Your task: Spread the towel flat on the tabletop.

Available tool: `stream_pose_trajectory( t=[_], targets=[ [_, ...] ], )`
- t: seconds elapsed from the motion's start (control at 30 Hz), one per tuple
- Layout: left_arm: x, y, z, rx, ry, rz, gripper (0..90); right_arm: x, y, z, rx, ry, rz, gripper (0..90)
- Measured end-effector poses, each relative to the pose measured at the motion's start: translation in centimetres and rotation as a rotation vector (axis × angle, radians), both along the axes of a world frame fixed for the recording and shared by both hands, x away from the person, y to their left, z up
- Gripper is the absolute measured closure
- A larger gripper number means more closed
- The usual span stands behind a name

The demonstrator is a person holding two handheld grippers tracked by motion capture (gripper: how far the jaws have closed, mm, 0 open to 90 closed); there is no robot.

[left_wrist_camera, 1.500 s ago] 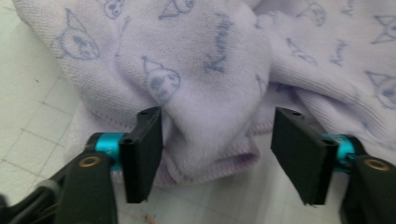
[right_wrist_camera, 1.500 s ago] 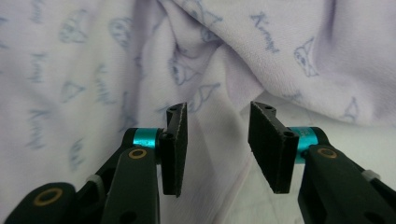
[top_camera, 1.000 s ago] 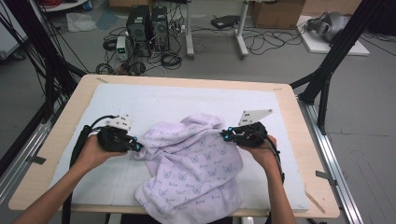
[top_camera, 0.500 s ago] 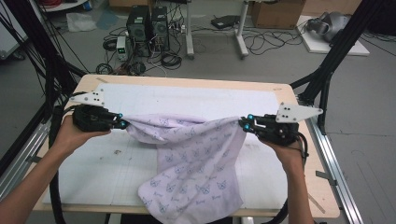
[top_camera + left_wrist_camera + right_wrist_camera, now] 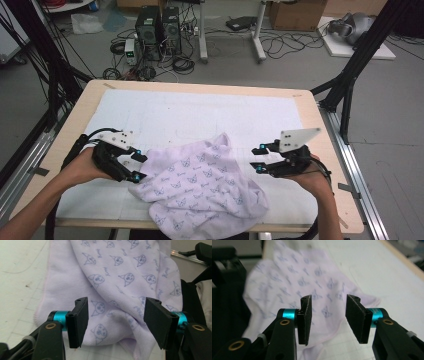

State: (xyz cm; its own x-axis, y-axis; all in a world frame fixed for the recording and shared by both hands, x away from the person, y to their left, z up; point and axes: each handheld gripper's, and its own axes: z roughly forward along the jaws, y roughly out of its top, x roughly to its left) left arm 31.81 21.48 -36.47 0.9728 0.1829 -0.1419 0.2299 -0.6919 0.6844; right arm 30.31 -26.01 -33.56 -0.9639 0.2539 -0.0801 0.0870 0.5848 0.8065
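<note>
The near part of the towel (image 5: 200,187) hangs over the bench's (image 5: 200,87) front edge in the high view, and its lowest hem is cut off by the bottom of the picture. Both forearms are cut there too. In the left gripper view the towel runs out past the top edge, and its right side is hidden behind dark frame parts; the body of the left hand-held gripper (image 5: 117,322) is cut off at the bottom. In the right gripper view the towel beyond the right hand-held gripper (image 5: 328,316) is blurred, so its printed figures cannot be made out, and a dark shape hides its left side.
</note>
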Motion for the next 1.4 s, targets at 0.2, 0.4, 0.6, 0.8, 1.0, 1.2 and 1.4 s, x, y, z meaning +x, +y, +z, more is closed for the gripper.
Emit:
stream_pose_trajectory(
  t=[0.2,0.4,0.6,0.8,1.0,1.2,1.4],
  targets=[
    [-0.6,-1.5,-2.1,0.091,0.053,0.025,37.3,2.5,3.6,-3.3,-0.198,0.043,-0.067,56.9],
    [-0.6,-2.0,-3.6,0.138,0.117,0.047,50.4,4.4,6.1,-5.8,-0.313,0.044,-0.071,63.5],
    [-0.3,-2.2,-4.0,0.17,0.125,0.08,81.8,5.7,7.0,-7.2,-0.33,0.124,-0.056,86.3],
    [1.5,-1.0,-2.1,0.093,0.053,0.161,83.1,6.0,4.7,-4.7,-0.116,0.102,-0.118,87.0],
    [3.9,0.1,1.8,-0.028,-0.07,0.261,83.0,5.8,2.0,-0.6,0.044,0.011,-0.182,87.1],
    [4.9,-0.5,6.5,-0.072,-0.251,0.268,83.0,5.1,0.6,3.8,0.151,-0.108,-0.232,87.1],
    [1.8,-1.6,8.2,-0.096,-0.245,0.109,82.9,2.2,-0.7,7.0,0.199,-0.18,-0.145,87.0]
  ],
)
